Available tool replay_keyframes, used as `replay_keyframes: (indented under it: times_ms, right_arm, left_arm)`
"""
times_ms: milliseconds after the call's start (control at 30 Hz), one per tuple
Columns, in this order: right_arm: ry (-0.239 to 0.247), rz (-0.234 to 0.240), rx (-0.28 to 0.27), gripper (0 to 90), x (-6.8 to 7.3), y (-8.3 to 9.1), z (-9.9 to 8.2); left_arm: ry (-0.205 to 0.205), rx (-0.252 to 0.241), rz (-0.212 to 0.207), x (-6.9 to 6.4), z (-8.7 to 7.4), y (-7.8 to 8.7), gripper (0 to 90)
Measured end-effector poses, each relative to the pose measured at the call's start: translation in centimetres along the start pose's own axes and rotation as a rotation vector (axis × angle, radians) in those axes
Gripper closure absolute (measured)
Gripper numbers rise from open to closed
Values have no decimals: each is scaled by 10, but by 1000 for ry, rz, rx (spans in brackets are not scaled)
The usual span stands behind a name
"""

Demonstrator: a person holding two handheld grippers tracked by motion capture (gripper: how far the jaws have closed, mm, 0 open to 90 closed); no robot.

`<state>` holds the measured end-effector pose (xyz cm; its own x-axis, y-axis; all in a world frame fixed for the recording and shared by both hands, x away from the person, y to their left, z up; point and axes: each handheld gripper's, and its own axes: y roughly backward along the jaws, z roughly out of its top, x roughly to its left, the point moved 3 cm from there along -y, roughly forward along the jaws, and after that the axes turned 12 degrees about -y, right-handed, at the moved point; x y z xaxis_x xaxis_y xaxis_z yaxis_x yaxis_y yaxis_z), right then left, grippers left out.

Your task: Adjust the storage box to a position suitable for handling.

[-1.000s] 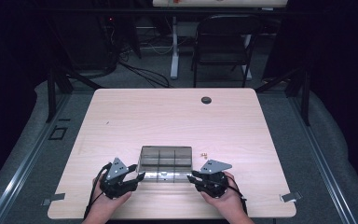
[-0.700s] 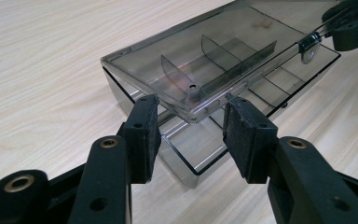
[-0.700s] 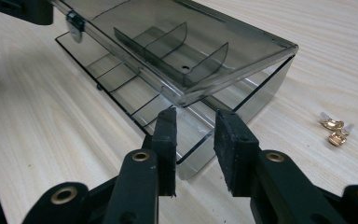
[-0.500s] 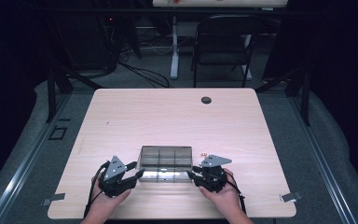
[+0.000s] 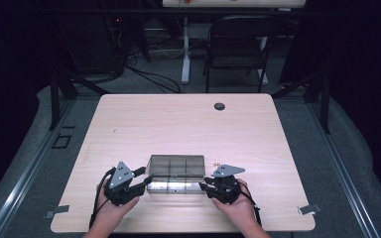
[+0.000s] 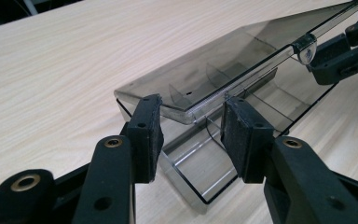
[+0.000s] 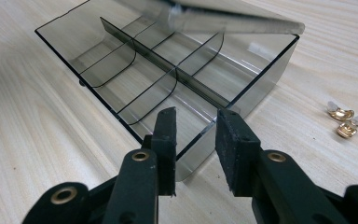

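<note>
The left gripper (image 5: pixel 146 179) lies low at the box's (image 5: pixel 176 173) left end, its jaws just closing, apart around the raised lid (image 6: pixel 223 70) corner. The right gripper (image 5: pixel 203 186), at the right end, has jaws straddling the box wall; whether they press it I cannot tell. Two gold earrings (image 7: pixel 342 119) lie just right.

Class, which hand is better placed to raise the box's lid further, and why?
Probably left. The left tool, jaws just closing, straddles a corner of the lid. The right tool, jaws also just closing, straddles the base wall, fit only to steady it.
</note>
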<state>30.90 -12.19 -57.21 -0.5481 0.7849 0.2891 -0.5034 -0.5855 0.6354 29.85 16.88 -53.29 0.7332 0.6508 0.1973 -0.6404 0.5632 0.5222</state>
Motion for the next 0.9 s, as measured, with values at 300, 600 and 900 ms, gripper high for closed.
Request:
replay_keyframes:
  times_ms: [300, 600, 900]
  right_arm:
    - [3, -2, -7, 706, -1, 1, -1]
    - [-2, 1, -4, 706, -1, 1, -1]
    - [-2, 2, -6, 706, -2, 1, -1]
  left_arm:
    - [-22, -7, 18, 4, 11, 2, 598]
    - [-20, -9, 27, 11, 18, 1, 639]
    - [-11, -23, 34, 20, 28, -2, 658]
